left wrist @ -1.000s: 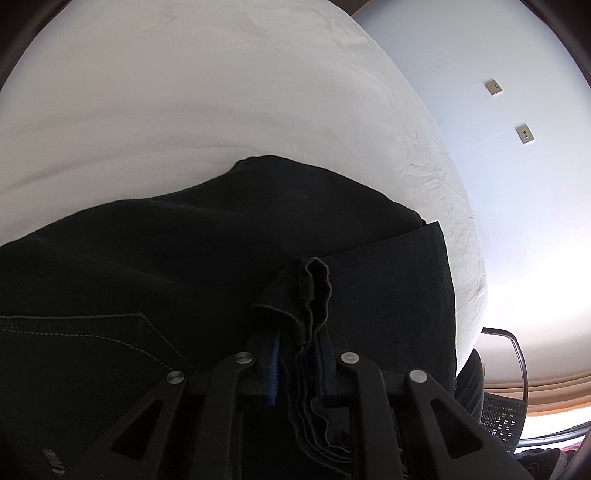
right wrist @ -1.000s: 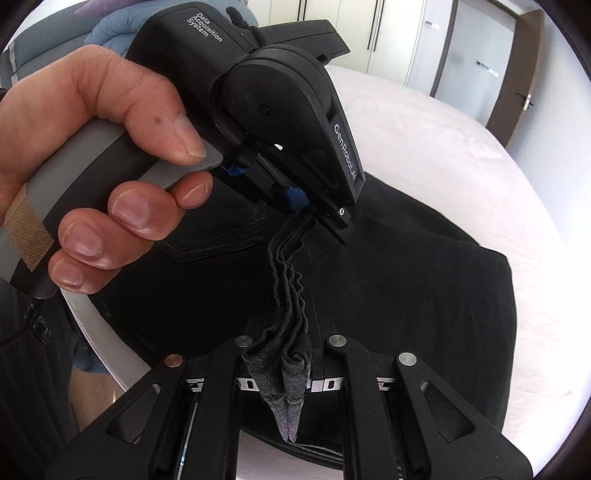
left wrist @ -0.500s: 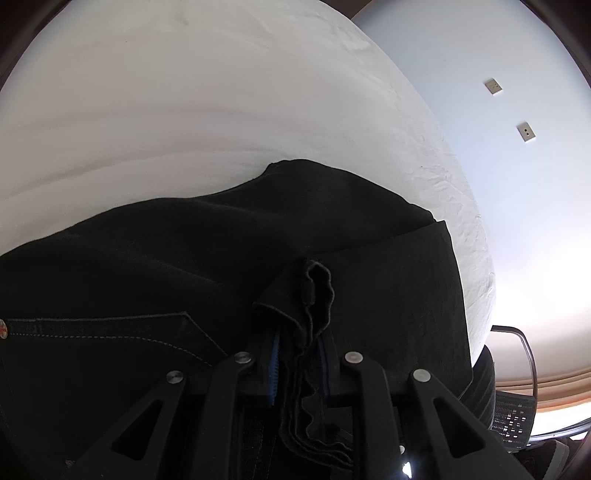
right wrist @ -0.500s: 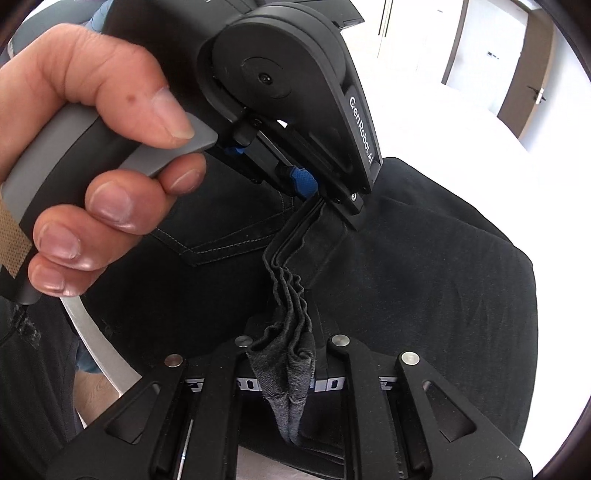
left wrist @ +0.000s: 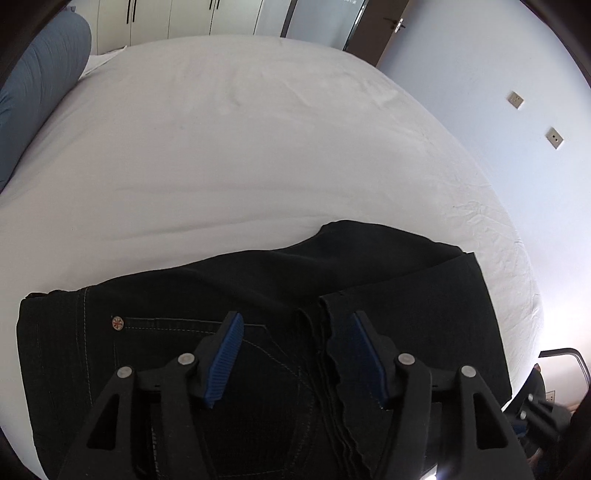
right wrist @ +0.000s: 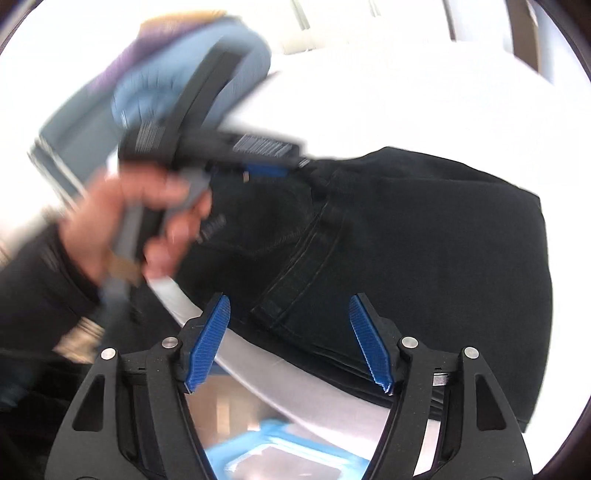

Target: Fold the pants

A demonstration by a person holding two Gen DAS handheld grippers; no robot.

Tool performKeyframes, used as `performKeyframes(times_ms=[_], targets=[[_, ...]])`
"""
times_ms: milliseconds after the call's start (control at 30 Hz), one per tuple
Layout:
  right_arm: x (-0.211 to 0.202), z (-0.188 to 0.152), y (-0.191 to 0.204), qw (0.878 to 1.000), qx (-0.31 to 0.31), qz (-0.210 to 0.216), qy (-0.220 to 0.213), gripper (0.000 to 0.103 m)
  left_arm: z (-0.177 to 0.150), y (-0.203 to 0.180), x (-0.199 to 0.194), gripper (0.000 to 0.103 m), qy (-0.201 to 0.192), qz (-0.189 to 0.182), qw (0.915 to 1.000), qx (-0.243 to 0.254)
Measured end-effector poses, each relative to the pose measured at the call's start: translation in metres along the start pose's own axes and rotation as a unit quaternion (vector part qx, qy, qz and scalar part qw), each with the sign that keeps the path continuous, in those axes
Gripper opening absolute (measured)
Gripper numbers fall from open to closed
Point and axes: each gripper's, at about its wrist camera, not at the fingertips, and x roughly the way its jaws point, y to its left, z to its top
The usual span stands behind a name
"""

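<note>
The folded black denim pants (left wrist: 258, 332) lie crosswise on the white bed sheet (left wrist: 221, 147), stacked hems beneath both jaws. The left gripper (left wrist: 295, 354) and right gripper (right wrist: 290, 339) have just released, holding nothing; bare sheet lies beyond.

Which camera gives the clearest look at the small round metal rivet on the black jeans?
Left wrist view: the small round metal rivet shows sharply at the pocket corner of the black jeans. The right wrist view is motion-blurred, and no rivet can be made out.

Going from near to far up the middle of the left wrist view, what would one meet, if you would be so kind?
Left gripper, jaws open → black pants, folded on the bed → white bed sheet → wardrobe doors at the far wall.
</note>
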Motion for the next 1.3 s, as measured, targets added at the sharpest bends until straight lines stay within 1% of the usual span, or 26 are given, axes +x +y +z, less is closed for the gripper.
performKeyframes(times_ms=[33,67,100,133,167,200,233,267,300,333,400,467,500,567,600,633,667,733,800,867,900,933,967,1100,1233,1300], targets=[[-0.012,0.004,-0.021,1.000,0.023,0.020,-0.009,0.066,-0.004,-0.009,-0.001,0.063,-0.004,0.001,0.9999,0.009],[-0.024,0.011,-0.052,0.997,0.055,0.048,-0.014,0.066,-0.010,-0.021,0.000,0.063,-0.007,0.008,0.9997,0.022],[-0.031,0.017,-0.079,0.994,0.087,0.065,-0.016,0.066,-0.017,-0.034,0.004,0.063,-0.006,0.018,0.9992,0.035],[-0.040,0.023,-0.097,0.991,0.111,0.074,-0.020,0.066,-0.024,-0.044,0.010,0.063,0.002,0.024,0.9987,0.046],[-0.046,0.030,-0.126,0.985,0.142,0.092,-0.028,0.064,-0.032,-0.053,0.016,0.063,0.012,0.028,0.9980,0.056],[-0.047,0.034,-0.149,0.979,0.164,0.115,-0.032,0.058,-0.041,-0.064,0.025,0.063,0.025,0.033,0.9971,0.064],[-0.047,0.039,-0.173,0.973,0.187,0.134,-0.034,0.056,-0.048,-0.071,0.033,0.063,0.037,0.041,0.9961,0.069],[-0.044,0.044,-0.193,0.968,0.204,0.143,-0.030,0.054,-0.055,-0.076,0.041,0.063,0.045,0.054,0.9948,0.073],[-0.046,0.053,-0.197,0.965,0.212,0.152,-0.027,0.053,-0.060,-0.080,0.044,0.063,0.036,0.069,0.9940,0.077],[-0.042,0.058,-0.209,0.962,0.219,0.163,-0.026,0.051,-0.061,-0.082,0.044,0.064,0.031,0.073,0.9941,0.074],[-0.029,0.066,-0.232,0.955,0.240,0.172,-0.019,0.051,-0.060,-0.080,0.046,0.065,0.034,0.069,0.9954,0.056],[-0.012,0.073,-0.246,0.948,0.250,0.199,-0.006,0.051,-0.059,-0.080,0.048,0.065,0.038,0.066,0.9958,0.052],[-0.001,0.077,-0.254,0.948,0.252,0.195,0.001,0.051,-0.059,-0.080,0.048,0.065,0.039,0.067,0.9955,0.054],[0.022,0.074,-0.271,0.949,0.262,0.172,0.027,0.047,-0.059,-0.081,0.048,0.065,0.042,0.069,0.9950,0.059],[0.028,0.068,-0.271,0.947,0.271,0.171,0.030,0.036,-0.059,-0.080,0.048,0.065,0.042,0.068,0.9952,0.057],[0.037,0.063,-0.277,0.946,0.277,0.167,0.025,0.033,-0.059,-0.080,0.049,0.065,0.042,0.066,0.9954,0.054],[0.035,0.060,-0.282,0.943,0.283,0.172,0.018,0.033,-0.060,-0.079,0.048,0.065,0.041,0.065,0.9956,0.053],[0.034,0.048,-0.276,0.942,0.284,0.175,0.019,0.033,-0.061,-0.080,0.049,0.065,0.040,0.066,0.9956,0.054],[0.029,0.035,-0.260,0.948,0.269,0.168,0.032,0.033,-0.061,-0.080,0.050,0.065,0.040,0.066,0.9955,0.055],[0.020,0.021,-0.247,0.950,0.257,0.173,0.042,0.033,-0.060,-0.078,0.051,0.065,0.040,0.063,0.9959,0.052],[0.013,0.011,-0.232,0.950,0.254,0.174,0.047,0.034,-0.060,-0.073,0.050,0.065,0.039,0.061,0.9960,0.051],[-0.007,-0.006,-0.209,0.950,0.252,0.176,0.052,0.034,-0.060,-0.069,0.048,0.065,0.039,0.060,0.9961,0.051],[-0.011,-0.016,-0.205,0.950,0.249,0.178,0.057,0.034,-0.059,-0.069,0.048,0.065,0.039,0.060,0.9961,0.051],[-0.042,-0.054,-0.168,0.951,0.236,0.187,0.069,0.035,-0.060,-0.067,0.042,0.067,0.037,0.061,0.9962,0.050],[-0.061,-0.095,-0.144,0.946,0.247,0.197,0.070,0.035,-0.060,-0.065,0.039,0.068,0.035,0.057,0.9968,0.045],[-0.066,-0.112,-0.132,0.942,0.257,0.199,0.083,0.035,-0.060,-0.063,0.037,0.068,0.031,0.054,0.9971,0.043]])
